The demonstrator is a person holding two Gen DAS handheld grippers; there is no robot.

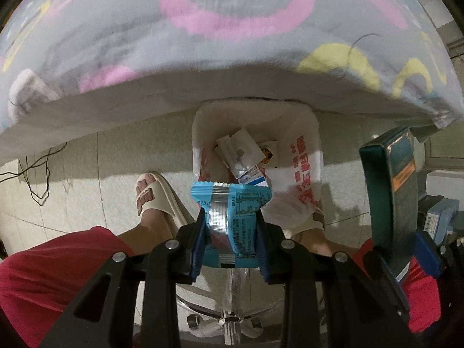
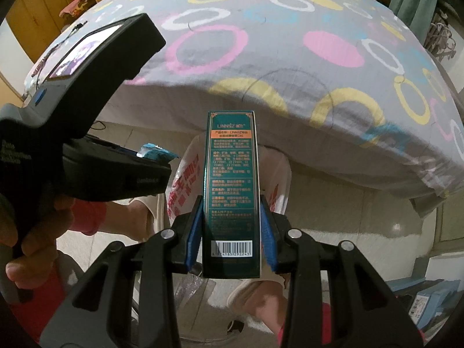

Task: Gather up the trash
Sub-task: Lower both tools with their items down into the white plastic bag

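My left gripper [image 1: 230,217] is shut on a blue snack wrapper [image 1: 232,220] and holds it just above the near rim of a bin lined with a white bag with red print [image 1: 304,168]. The bin holds several pieces of packaging [image 1: 243,150]. My right gripper [image 2: 232,220] is shut on a tall dark green carton [image 2: 232,179], held upright over the same bag [image 2: 182,185]. The carton also shows at the right of the left wrist view [image 1: 391,191]. The left gripper [image 2: 87,162] and its wrapper [image 2: 156,152] show at the left of the right wrist view.
A table with a grey cloth printed with coloured rings [image 2: 261,43] overhangs the bin. The person's feet in cream sandals [image 1: 156,200] stand on the tiled floor beside the bin. Cables [image 1: 37,174] lie at the left. A chair base [image 1: 229,322] is below.
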